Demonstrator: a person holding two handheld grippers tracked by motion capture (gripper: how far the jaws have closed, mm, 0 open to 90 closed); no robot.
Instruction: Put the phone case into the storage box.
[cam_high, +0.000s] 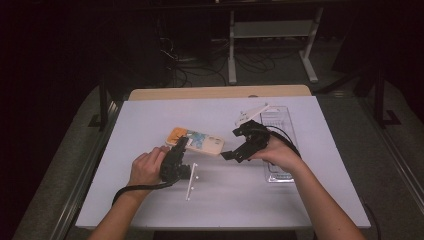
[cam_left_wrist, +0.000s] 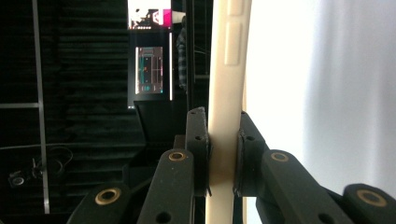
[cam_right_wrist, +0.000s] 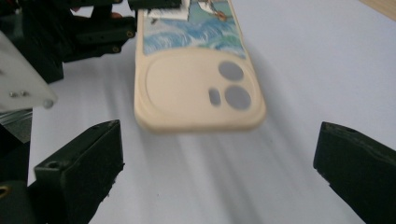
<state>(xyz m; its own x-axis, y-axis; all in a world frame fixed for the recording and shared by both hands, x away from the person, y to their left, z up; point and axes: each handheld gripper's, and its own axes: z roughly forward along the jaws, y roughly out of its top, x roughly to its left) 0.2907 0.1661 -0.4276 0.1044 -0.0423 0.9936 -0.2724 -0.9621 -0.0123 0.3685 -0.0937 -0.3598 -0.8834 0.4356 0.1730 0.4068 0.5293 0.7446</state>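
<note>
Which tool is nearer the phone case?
Left. The left tool is clamped on the phone case; the right tool is open just short of its camera end.

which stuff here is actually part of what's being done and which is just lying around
In hand:
phone case, cream with a wave print, clamped by its edge in the left gripper
right gripper, jaws open, facing the case's camera end

Lying about:
clear plastic tray at the right of the table
white sheet covering the table
</note>
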